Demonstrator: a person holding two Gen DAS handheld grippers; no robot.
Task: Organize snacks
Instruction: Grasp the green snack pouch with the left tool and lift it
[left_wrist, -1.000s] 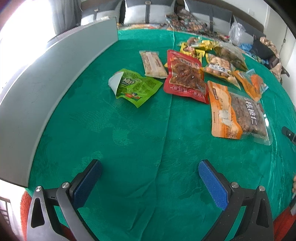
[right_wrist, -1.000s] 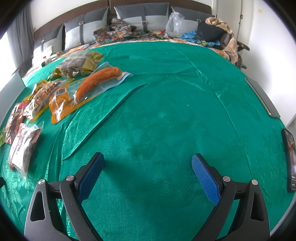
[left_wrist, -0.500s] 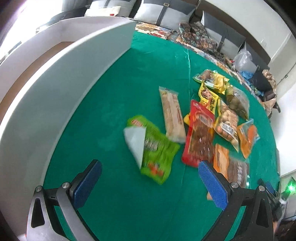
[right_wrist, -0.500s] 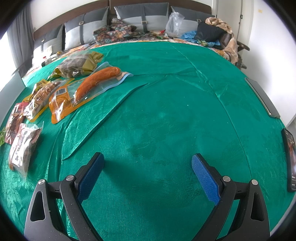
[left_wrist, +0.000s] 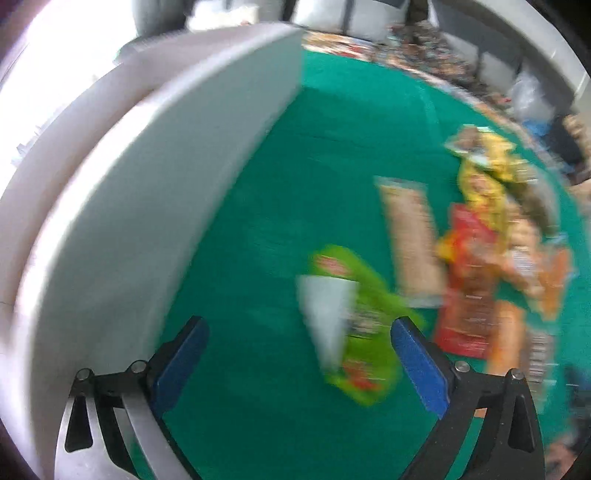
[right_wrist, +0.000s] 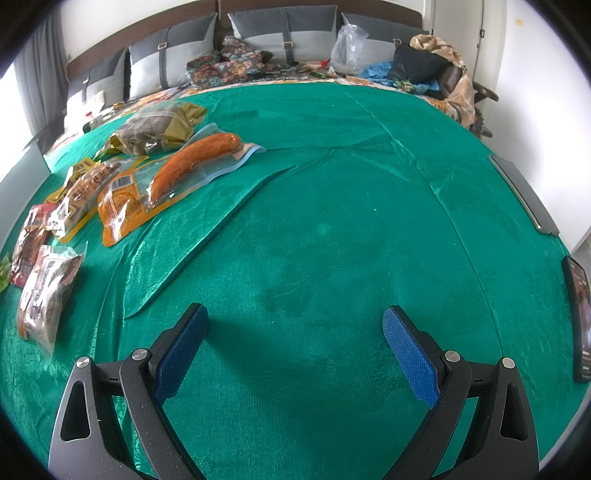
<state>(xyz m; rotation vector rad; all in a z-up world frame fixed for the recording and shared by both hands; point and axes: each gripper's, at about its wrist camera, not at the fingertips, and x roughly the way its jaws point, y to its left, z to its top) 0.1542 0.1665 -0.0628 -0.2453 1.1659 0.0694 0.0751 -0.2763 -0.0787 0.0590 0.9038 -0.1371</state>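
While the left gripper (left_wrist: 297, 354) hangs over the green packet (left_wrist: 354, 325), its jaws wide but just closing with nothing pressed between them, this looks like the approach to a first pick. Next it should drop and pinch the packet. Only its blurred view shows the white box (left_wrist: 155, 206); the right gripper (right_wrist: 293, 347), open and empty, sees the sausage pack (right_wrist: 177, 173).

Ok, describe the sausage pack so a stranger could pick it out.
Start at the green tablecloth and look to the row of snack packs on its left side. The sausage pack lies nearest the cloth's middle: a clear pouch, orange-labelled, holding one long orange sausage.
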